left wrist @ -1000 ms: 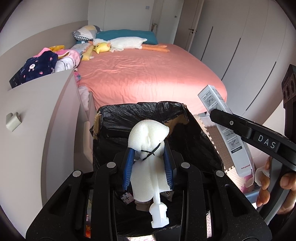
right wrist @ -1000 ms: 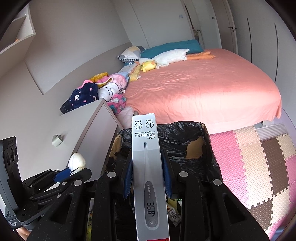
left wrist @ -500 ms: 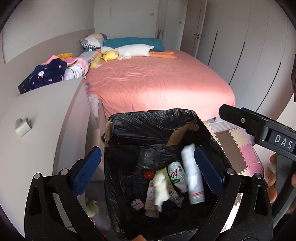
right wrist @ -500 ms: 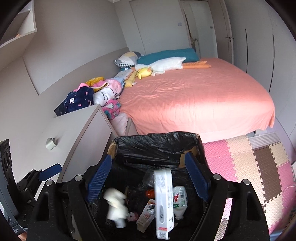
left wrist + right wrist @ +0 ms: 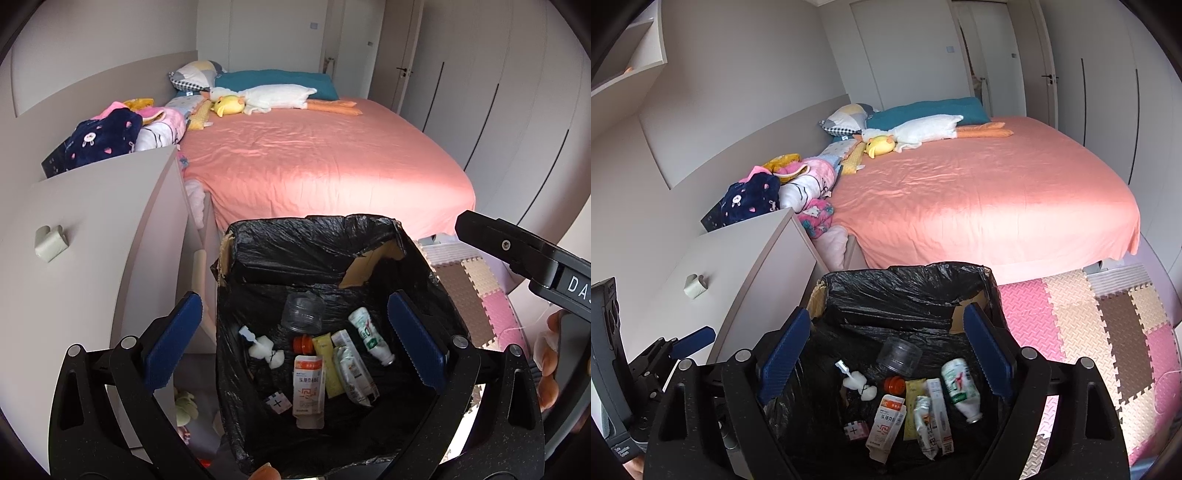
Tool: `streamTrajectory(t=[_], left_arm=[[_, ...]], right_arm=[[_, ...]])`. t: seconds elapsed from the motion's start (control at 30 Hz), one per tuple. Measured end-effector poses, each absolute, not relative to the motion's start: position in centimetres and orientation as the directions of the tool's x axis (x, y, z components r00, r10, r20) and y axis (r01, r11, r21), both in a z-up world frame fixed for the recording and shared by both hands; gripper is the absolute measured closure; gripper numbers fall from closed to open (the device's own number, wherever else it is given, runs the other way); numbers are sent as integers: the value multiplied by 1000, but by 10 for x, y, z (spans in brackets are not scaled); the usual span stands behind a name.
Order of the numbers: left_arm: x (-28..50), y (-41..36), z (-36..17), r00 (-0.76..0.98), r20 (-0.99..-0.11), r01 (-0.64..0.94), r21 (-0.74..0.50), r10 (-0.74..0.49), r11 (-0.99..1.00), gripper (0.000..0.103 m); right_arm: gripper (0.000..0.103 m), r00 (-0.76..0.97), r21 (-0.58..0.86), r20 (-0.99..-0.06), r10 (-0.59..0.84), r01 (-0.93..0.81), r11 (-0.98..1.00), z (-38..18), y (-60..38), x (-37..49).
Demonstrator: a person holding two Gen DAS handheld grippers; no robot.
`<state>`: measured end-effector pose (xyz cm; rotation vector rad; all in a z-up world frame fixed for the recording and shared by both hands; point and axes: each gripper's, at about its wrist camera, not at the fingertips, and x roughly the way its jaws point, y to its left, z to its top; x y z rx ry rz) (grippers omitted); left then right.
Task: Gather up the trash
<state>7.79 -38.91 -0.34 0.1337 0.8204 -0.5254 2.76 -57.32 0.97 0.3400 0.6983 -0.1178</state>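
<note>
- Your left tongs point(image 5: 295, 338): spread wide, nothing between the blue pads point(image 5: 173, 343), hanging over the bin point(image 5: 314, 236).
- Left of the bin: pale cabinet point(image 5: 110, 221) with a small grey clip point(image 5: 51, 243) on top.
- Bin is a cardboard box lined with a black bag, torn on the far right rim so cardboard shows.
- Trash in the bin, left to right: white foam piece point(image 5: 264, 347), clear cup point(image 5: 303, 314), orange cap point(image 5: 301, 343), white-and-orange box point(image 5: 308, 384), yellow tube point(image 5: 327, 363), long white box point(image 5: 940, 410), white bottle with green label point(image 5: 369, 336).
- All of it lies on the bottom, touching or overlapping in a loose heap.
- Your right tongs point(image 5: 886, 358): also spread wide and holding nothing, over the same bin.
- In the left wrist view the right tool's body sits at the right edge, with your fingers point(image 5: 546, 365) on it.
- Behind the bin: bed point(image 5: 979, 192) with pink sheet, pillows and plush toys at the head.
- Right of the bin: foam floor mat point(image 5: 1089, 332).
</note>
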Motion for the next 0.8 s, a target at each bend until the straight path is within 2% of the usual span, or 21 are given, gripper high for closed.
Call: streamTrajectory(t=[0.8], left_arm=[[78, -391, -3, 564, -733, 495, -68, -381, 866, 6]], right_arm=[[18, 759, 267, -651, 9, 218, 939, 9, -571, 27]])
